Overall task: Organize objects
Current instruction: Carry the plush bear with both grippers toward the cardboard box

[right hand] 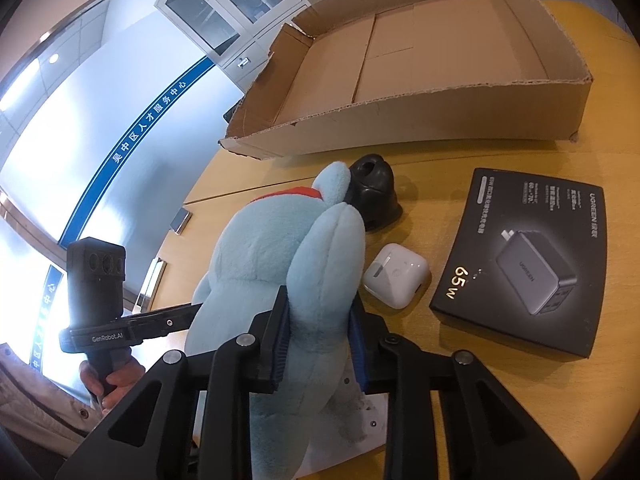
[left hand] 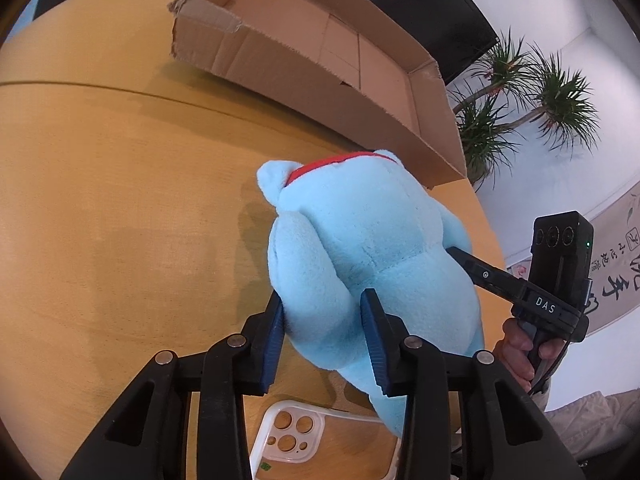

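Both claws were closed on the blue plush toy (left hand: 360, 248) and held it above the bench (left hand: 120, 200), just in front of the cardboard box (left hand: 320, 52). The left claw (left hand: 324, 340) squeezed one soft limb, and the right claw (right hand: 318, 344) squeezed another limb from the other side. The box looked empty inside. On the bench lay a black charger box (right hand: 524, 264), a white earbud case (right hand: 396, 274), a black round object (right hand: 374, 196) and a clear phone case (left hand: 312, 440). I judged that the step in hand was carrying the toy to the box. The next move probably needed both claws to go forward together over the near wall and then open.
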A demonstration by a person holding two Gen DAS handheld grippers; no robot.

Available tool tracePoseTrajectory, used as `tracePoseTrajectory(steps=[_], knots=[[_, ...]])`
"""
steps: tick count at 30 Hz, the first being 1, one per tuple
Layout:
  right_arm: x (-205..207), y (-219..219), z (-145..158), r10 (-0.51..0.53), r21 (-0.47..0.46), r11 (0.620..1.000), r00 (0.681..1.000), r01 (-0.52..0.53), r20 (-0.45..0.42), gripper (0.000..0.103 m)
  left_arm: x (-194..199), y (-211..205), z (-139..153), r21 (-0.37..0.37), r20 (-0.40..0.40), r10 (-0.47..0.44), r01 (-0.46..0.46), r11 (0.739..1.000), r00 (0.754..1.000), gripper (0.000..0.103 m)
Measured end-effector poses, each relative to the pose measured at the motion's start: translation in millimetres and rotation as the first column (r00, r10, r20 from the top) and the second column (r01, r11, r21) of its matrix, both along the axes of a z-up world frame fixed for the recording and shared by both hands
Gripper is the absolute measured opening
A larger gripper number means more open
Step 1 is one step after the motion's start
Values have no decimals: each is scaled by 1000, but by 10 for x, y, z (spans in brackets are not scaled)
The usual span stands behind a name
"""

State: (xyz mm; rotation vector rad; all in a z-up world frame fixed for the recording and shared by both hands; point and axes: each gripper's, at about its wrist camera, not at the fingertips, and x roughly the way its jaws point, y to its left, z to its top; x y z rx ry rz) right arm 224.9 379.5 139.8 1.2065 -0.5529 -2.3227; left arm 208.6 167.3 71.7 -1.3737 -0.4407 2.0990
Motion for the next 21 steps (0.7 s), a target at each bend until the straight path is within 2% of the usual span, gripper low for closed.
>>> tracePoseTrajectory(steps=[8, 15, 21], knots=[[25, -36, 70, 3, 7, 1000, 1000, -3, -27, 23, 30, -31, 109, -11, -40, -4, 4, 1000, 999, 35], [56, -82, 160, -5, 42, 999, 999, 7, -49, 23, 5, 22, 222, -48, -76, -28, 24, 999, 997, 35], [79, -30, 256, -28, 54, 998, 997, 31, -68, 23, -15, 66, 306, -47, -105, -51, 46, 998, 993, 35]])
